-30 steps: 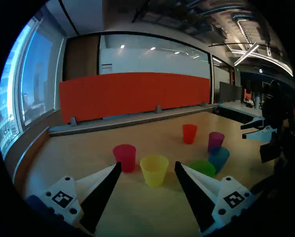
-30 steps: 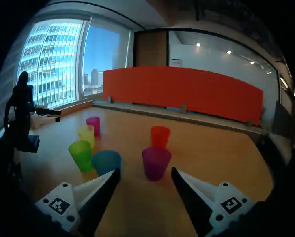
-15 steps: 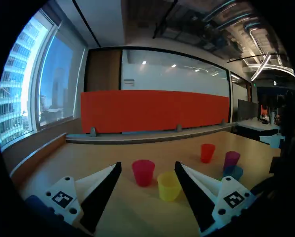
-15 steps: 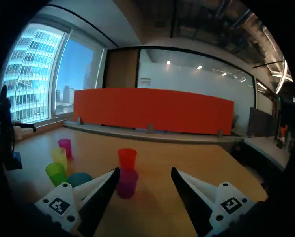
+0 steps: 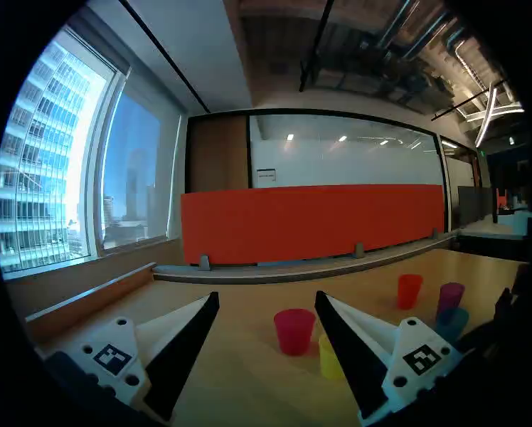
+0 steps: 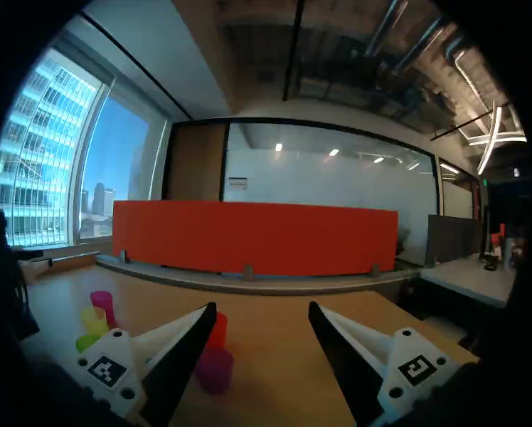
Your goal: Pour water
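Pitched upward since a second ago: left gripper (image 5: 266,317) spread, empty; right gripper (image 6: 261,320) likewise. Just ahead on counter (image 5: 252,384), pink cup (image 5: 294,331). Best to dip, centre one cup, squeeze gently.

We see upright cups on the table (image 5: 255,388): pink cup (image 5: 294,331) just beside yellow cup (image 5: 328,358); orange cup (image 5: 409,290), purple cup (image 5: 450,297), blue cup (image 5: 452,322) grouped apart.
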{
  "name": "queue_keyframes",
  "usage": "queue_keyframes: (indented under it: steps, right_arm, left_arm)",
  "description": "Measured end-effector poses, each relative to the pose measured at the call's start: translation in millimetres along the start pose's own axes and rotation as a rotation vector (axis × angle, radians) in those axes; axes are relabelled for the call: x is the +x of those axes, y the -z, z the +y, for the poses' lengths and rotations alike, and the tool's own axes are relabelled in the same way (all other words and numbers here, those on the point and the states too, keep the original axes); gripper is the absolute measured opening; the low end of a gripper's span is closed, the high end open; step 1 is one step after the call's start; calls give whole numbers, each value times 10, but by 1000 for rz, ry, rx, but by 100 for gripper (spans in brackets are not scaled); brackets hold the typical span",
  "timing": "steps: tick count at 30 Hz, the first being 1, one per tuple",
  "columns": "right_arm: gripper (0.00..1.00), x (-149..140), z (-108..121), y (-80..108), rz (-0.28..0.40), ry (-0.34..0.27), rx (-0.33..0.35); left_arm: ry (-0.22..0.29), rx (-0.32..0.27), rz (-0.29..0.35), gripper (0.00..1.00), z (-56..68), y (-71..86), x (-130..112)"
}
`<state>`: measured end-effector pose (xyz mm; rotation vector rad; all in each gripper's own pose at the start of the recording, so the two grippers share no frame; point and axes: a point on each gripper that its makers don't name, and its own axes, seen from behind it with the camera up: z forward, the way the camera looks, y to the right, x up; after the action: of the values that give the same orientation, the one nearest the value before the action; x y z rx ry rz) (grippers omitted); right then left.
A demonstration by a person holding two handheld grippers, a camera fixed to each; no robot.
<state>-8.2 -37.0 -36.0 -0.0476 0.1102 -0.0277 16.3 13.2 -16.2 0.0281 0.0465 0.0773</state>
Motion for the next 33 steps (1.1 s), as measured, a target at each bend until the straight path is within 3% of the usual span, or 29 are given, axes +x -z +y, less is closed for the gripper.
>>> queue_keyframes:
  steps: [6,17,24,33]
  right_arm:
    - [100,78,29,4,11,-45,-16]
    - [100,60,1,46,-13,13,-42]
    - [100,77,-66,39,-11,-23,-27]
    - [100,75,-97,18,-12,-8,-23]
  left_arm:
    - [3,39,0,100,-102,-8,-139]
    - [55,59,12,100,-200,-20,-358]
    - [46,63,11,100,-224,-34,-448]
    - [54,57,-3,100,-212,-71,-547]
